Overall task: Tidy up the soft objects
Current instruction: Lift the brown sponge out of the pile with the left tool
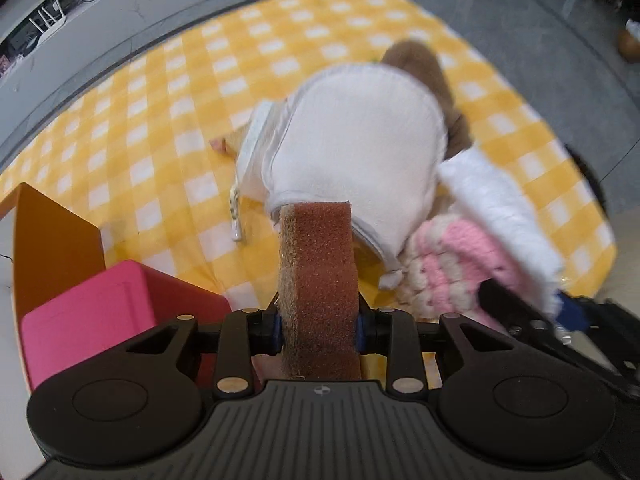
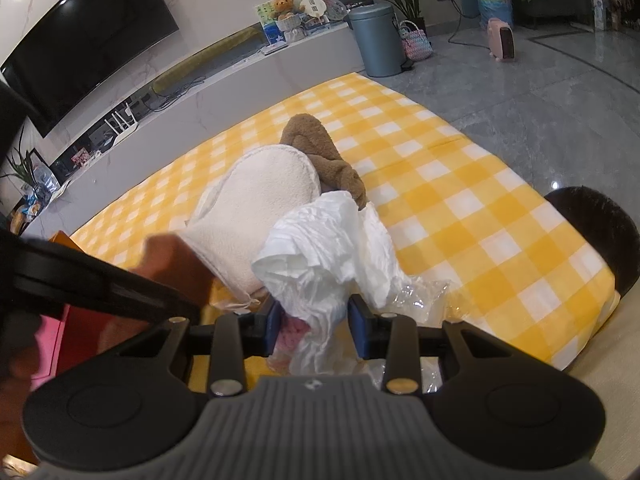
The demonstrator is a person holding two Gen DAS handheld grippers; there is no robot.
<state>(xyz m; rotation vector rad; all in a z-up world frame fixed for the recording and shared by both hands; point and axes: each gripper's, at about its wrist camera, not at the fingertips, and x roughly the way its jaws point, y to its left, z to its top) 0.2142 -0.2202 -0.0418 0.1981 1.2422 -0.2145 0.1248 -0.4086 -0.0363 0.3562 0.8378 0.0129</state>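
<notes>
— What's the left gripper (image 1: 319,326) got?

— A brown sponge (image 1: 316,280), stood on edge, pinched between its two blue pads. It sits above the yellow checked cloth (image 1: 168,128), with a pink box (image 1: 100,312) and an orange box (image 1: 48,240) just to the left.

— And the right gripper (image 2: 314,326)?

— Its jaws are closed on a crumpled white cloth (image 2: 320,240); something pink shows at the left pad. I can't tell whether the pads press that too.

— Where's the rest of the soft stuff?

— All heaped mid-cloth. A cream mitt (image 1: 352,140) lies right behind the sponge, a brown plush (image 2: 320,152) pokes out from its far side, touching it. Beside the mitt, in the left camera, there's a pink-and-cream knit (image 1: 452,268) under the white cloth. Clear plastic wrap (image 2: 416,296) lies by the right gripper.
</notes>
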